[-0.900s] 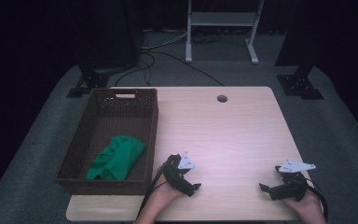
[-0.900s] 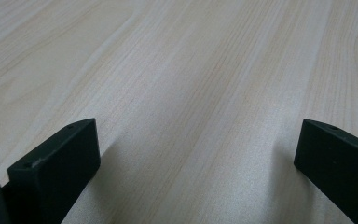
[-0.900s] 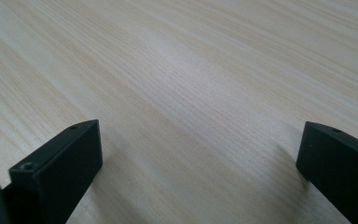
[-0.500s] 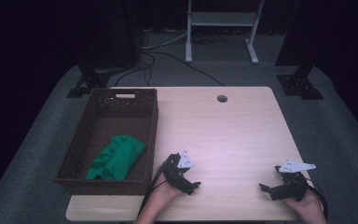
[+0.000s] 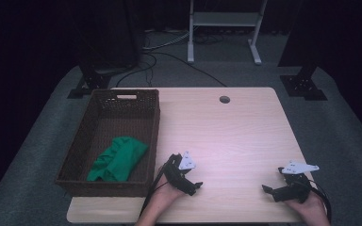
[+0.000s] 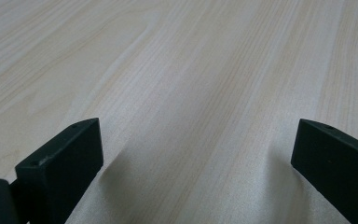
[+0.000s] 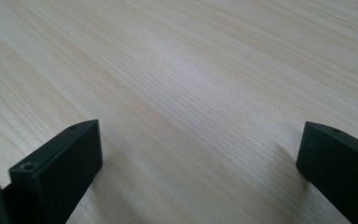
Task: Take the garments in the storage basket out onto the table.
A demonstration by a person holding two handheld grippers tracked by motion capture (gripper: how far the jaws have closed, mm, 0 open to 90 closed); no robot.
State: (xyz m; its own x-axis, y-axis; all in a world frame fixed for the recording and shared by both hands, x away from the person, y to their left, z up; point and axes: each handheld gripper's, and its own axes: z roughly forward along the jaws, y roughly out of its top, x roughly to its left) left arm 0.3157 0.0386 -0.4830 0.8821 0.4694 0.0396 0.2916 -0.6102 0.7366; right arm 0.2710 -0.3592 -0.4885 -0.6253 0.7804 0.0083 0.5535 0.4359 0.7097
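Both grippers rest low on the light wooden table point(image 5: 226, 136) near its front edge. My left gripper point(image 5: 187, 176) lies just right of the brown wicker basket point(image 5: 153, 117), jaws wide apart and nothing between them. In the left gripper view the left gripper point(image 6: 198, 154) has only bare wood between its black jaws. My right gripper point(image 5: 273, 181) sits at the front right, held by a hand, also open. The right gripper view shows the right gripper point(image 7: 200, 154) over empty tabletop. A crumpled green cloth point(image 5: 118, 157) lies inside the basket at its near end.
A round cable hole point(image 5: 225, 99) sits near the table's far edge. Beyond the table stand a white metal frame point(image 5: 224, 19), black stand bases point(image 5: 306, 87) and cables on grey carpet.
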